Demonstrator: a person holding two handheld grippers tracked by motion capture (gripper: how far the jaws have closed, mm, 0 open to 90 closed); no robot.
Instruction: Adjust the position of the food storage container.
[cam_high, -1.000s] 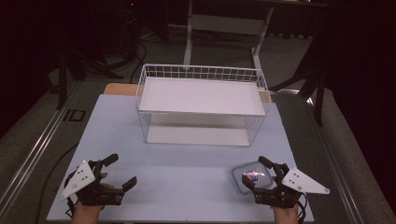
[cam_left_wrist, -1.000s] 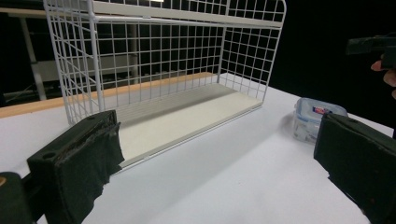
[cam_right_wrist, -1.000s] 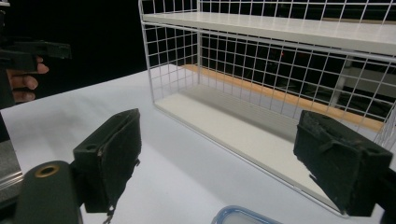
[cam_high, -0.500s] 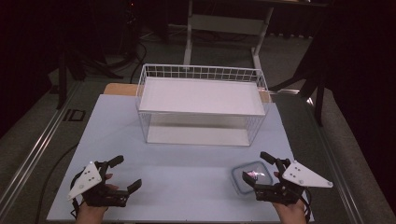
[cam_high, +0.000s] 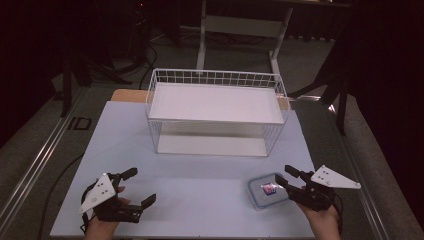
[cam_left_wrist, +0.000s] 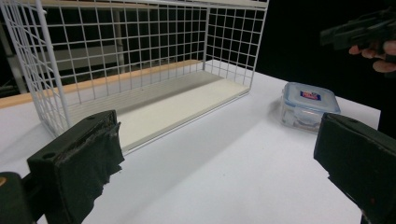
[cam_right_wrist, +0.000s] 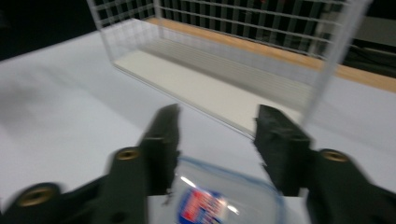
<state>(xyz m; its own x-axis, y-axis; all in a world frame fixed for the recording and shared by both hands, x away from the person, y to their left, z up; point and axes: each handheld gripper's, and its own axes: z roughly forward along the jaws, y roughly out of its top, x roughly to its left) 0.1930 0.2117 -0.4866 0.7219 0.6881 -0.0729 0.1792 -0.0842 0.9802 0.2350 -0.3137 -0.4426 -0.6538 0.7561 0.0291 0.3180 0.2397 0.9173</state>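
The small lidded plastic box (cam_high: 268, 190) sits on the pale desk (cam_high: 200, 190) near its front right corner, well short of the white wire basket (cam_high: 216, 112) that stands at the back middle. The likely job is to lift the box into the basket, and it looks barely begun: the box is not yet lifted and the basket's floor holds nothing. The right gripper (cam_high: 292, 181) is at the box's right side, and its jaws have just been closing, now standing about half apart; in the right gripper view the box (cam_right_wrist: 224, 198) lies low between and just below the two jaws, but the picture is blurred and I cannot tell whether the pads press on it yet, so I would not call it gripped. The left gripper (cam_high: 140, 186) hovers over the front left of the desk, jaws wide apart with nothing between them. What is left, by my reading: closing on the box, raising it over the basket's near rim, and setting it down inside. The box is close to the desk's front and right edges, so a nudge outward could push it off; the stretch of desk between box and basket is free, and the basket's open top gives plenty of room.
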